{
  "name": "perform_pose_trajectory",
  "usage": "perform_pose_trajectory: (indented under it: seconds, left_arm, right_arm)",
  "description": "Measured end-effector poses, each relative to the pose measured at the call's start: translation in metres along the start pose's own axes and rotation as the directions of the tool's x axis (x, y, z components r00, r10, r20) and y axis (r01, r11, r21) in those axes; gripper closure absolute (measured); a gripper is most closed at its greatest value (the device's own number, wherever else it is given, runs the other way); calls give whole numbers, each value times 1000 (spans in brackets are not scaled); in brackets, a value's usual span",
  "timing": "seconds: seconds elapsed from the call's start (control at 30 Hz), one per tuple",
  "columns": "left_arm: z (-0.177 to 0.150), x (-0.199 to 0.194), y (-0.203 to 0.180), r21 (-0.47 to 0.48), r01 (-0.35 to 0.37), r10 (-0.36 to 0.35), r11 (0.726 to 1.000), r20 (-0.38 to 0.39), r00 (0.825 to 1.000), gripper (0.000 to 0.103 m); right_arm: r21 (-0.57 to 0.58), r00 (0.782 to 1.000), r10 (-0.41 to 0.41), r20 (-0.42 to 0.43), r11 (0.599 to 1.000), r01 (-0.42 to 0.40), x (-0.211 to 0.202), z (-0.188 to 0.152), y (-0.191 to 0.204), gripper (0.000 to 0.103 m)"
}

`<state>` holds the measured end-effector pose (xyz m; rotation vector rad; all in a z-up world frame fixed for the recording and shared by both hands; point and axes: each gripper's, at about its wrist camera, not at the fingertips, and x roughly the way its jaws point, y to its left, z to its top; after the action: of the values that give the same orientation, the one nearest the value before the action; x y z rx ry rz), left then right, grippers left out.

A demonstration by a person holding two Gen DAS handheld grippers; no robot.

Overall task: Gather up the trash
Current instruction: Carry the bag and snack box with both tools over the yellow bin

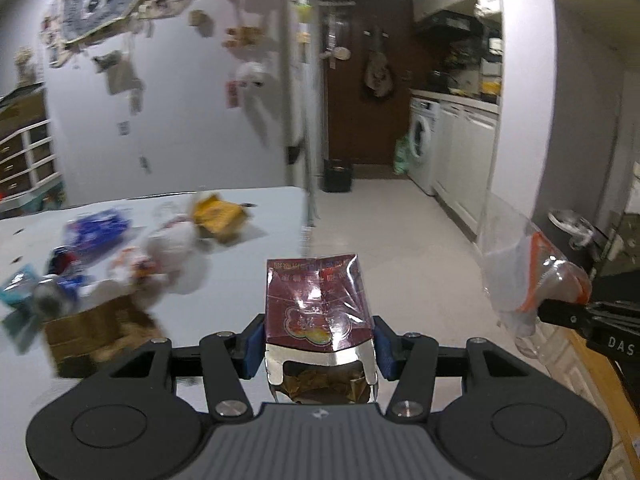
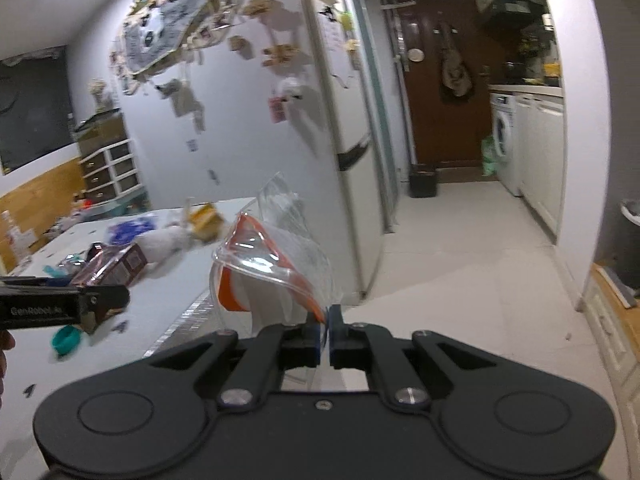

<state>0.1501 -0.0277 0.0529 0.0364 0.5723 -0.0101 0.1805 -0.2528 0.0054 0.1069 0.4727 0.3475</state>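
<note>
A dark red carton (image 1: 318, 300), wrapped in shiny film with its silver end torn open, was gripped between the blue pads of the left gripper (image 1: 318, 344), which was held tilted downward above the near edge of a white table (image 1: 248, 280). To its right, a clear plastic bag (image 2: 276, 260) with an orange strip was pinched by its edge in the clenched jaws of the right gripper (image 2: 325, 334), also angled downward, over the pale tiled floor (image 2: 460, 248) beside the table. More trash was seen blurred on the tabletop: a yellow wrapper (image 1: 218, 216), a blue packet (image 1: 98, 230) and a cardboard box (image 1: 96, 332).
</note>
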Motion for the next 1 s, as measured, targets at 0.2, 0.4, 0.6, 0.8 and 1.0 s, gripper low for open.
perform_pose_trajectory:
  seconds: [0.2,0.4,0.6,0.8,1.0]
  left_arm:
    - [5,34,-41,41,68,-67,997,-25,997,49]
    - [3,80,-69,44,100,-96,994,-76,992,49]
    - [-10,134,-84,36,114,-106,993,-174,979,49]
    - [-31,193,-99,19,111,-101,994,-287,953,49]
    - [-54,237,-105,-14,117,-114,993,-365,924,49]
  right_arm:
    - [31,996,-87,-26,996,87,10,-3,-34,99]
    - [74,986,-150,-74,985,156,27,-14,-68,99]
    - [110,965,-195,-174,970,216,63,-31,-96,99]
    - [135,929,-219,-299,954,268,106,-55,-121,99]
    - [172,885,-215,-412,936,307,142,-79,-147,99]
